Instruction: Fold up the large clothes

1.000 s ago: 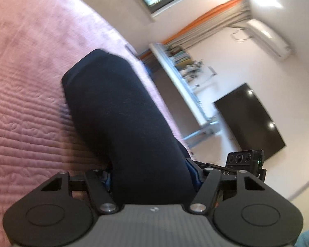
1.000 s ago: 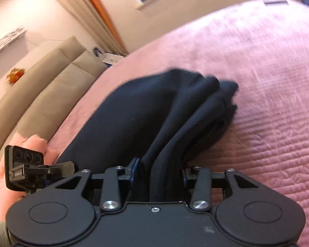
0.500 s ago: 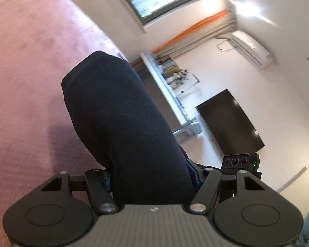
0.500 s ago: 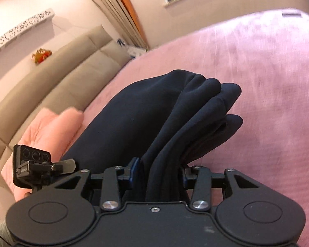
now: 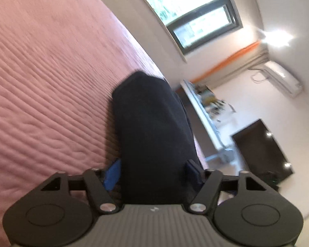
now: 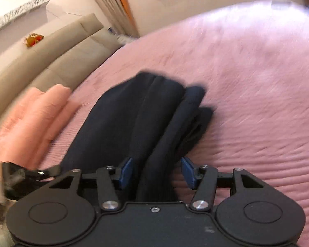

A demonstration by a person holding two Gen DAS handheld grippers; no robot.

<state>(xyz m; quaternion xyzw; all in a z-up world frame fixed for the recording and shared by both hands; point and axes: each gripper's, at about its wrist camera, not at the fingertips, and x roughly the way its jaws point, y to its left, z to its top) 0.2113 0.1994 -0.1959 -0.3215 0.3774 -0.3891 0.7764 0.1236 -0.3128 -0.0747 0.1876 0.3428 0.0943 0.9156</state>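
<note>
Since earlier, our right gripper [image 6: 157, 171] jaws have been opening, pads clear of the dark garment [image 6: 142, 119] between them. Left gripper [image 5: 153, 171] closing, garment between. Pink bed [image 6: 257, 82] open at 2 o'clock.

1 dark folded garment [image 6: 146, 113], 1 pink bedspread [image 6: 257, 82], 1 peach cloth [image 6: 31, 119], 2 hand-held grippers [image 5: 152, 174] [image 6: 157, 171]

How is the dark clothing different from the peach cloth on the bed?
The dark clothing is navy, almost black; the peach cloth is light pinkish orange. The dark clothing runs between the jaws of the right tool, which have just been opening and stand a little off it; the peach cloth lies off to the side, touched by no tool. Both are soft, bunched in folds, and rest on the pink bedspread.
</note>
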